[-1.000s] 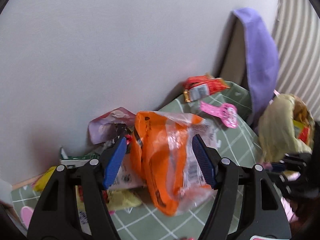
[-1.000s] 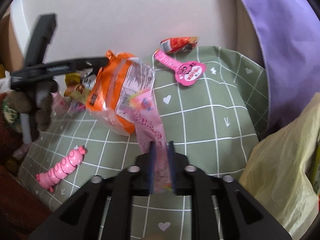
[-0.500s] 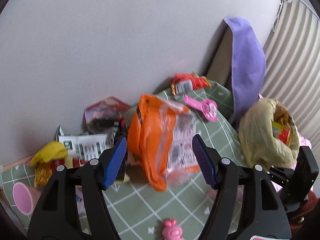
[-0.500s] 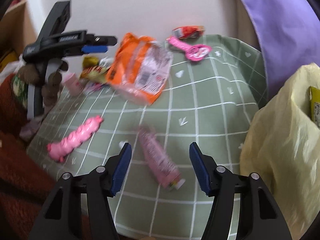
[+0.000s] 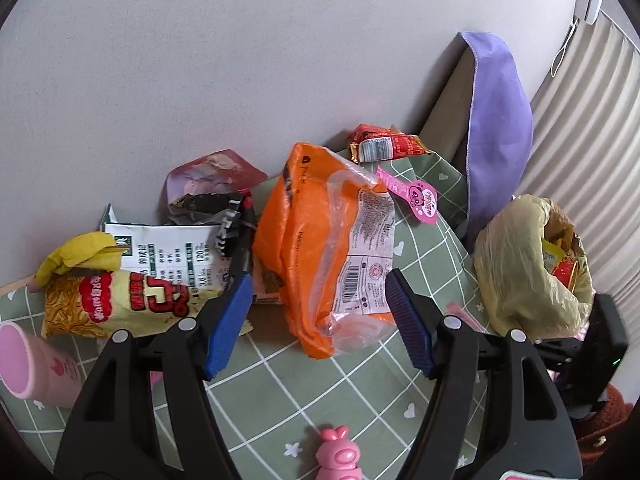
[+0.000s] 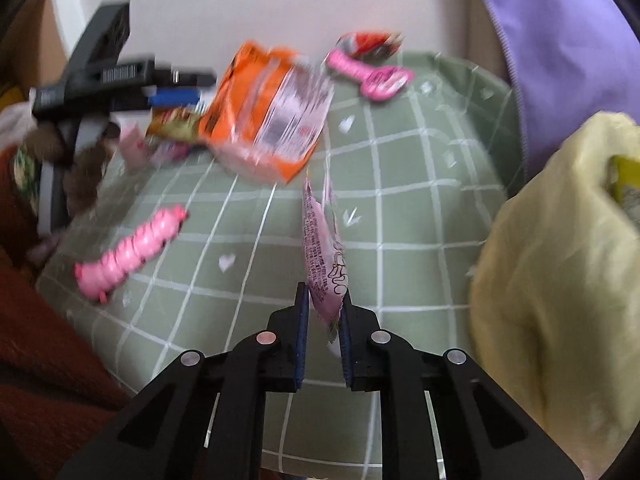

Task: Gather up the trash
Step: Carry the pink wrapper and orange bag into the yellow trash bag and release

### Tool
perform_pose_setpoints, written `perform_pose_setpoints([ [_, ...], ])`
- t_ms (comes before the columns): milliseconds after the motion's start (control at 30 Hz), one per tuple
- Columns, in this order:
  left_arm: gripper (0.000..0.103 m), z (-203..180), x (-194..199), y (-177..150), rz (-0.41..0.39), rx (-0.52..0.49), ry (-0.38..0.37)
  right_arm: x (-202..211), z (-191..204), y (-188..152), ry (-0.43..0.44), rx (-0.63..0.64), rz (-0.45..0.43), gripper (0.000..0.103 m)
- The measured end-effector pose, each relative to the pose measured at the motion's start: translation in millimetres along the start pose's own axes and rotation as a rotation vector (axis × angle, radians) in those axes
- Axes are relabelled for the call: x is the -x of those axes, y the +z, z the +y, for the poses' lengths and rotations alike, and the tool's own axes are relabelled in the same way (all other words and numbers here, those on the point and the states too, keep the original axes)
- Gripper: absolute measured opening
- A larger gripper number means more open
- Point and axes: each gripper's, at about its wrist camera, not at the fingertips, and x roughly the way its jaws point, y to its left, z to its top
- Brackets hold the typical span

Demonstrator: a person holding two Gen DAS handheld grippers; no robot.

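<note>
Pink wrapper [image 6: 325, 264] stands between the closing jaws of the right gripper [image 6: 323, 338], extending toward 12 o'clock over the green checked mat [image 6: 404, 216], while the left gripper [image 5: 320, 320], open and empty, frames the orange bag [image 5: 316, 248] at 12 o'clock.

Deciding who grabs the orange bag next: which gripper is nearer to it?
Left. The left gripper hangs just above the orange bag, jaws open on either side of it. The right gripper sits further back, closing on a pink wrapper.
</note>
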Motion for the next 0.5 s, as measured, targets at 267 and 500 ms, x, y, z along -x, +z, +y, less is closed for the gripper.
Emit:
perform_pose_setpoints([
  [267,0.058,-8.4,-30.6,3.5,0.041,0.028,0.125,36.3,-4.3,25.6,-0.017,-0.012,-0.092,0.015],
  [500,0.007,-29.3,-29.7,15.5,0.009,0.001,0.092,57.7,0.2,32.2,-0.061,-0.001,-0.139,0.015],
])
